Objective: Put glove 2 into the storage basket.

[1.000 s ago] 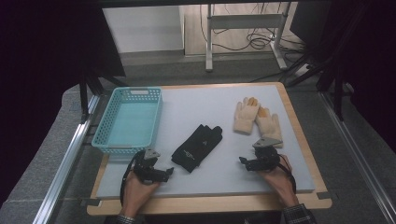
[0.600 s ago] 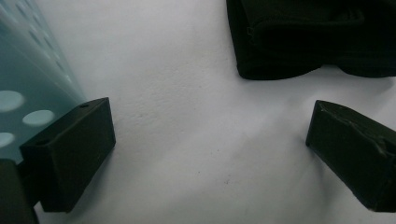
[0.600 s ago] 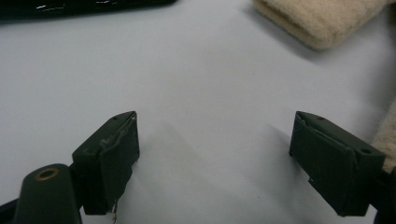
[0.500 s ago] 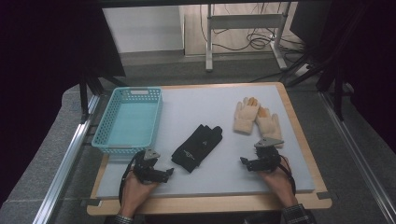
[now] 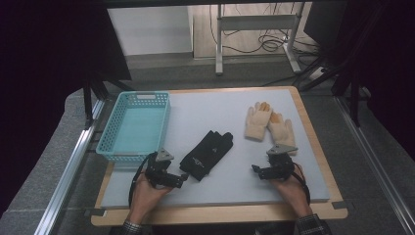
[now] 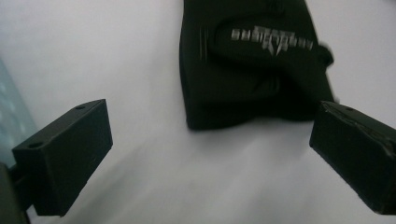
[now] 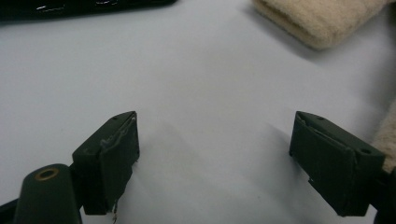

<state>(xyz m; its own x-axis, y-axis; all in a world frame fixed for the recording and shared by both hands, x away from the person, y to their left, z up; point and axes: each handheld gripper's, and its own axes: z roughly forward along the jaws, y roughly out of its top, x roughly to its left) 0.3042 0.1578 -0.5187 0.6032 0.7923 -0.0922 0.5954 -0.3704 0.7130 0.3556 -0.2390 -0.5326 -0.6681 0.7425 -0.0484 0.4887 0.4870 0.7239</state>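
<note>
A pair of black gloves (image 5: 208, 154) lies stacked in the middle of the grey mat. Two beige gloves (image 5: 269, 125) lie side by side to the right. My left gripper (image 5: 178, 177) rests low on the mat just left of the black gloves' cuff end. In the left gripper view it is open (image 6: 215, 135), and the black glove (image 6: 252, 65) with its white logo lies just ahead. My right gripper (image 5: 258, 172) sits below the beige gloves. It is open over bare mat (image 7: 217, 140), with a beige glove (image 7: 322, 18) ahead at the right.
A teal plastic basket (image 5: 113, 131) stands at the mat's left side, just beyond my left gripper. The mat lies on a wooden table (image 5: 313, 122) with a metal rail (image 5: 73, 161) along its left. The black gloves' edge (image 7: 84, 7) shows far ahead in the right gripper view.
My left gripper has edged slightly toward the black gloves. The right gripper and the gloves stay where they were.
</note>
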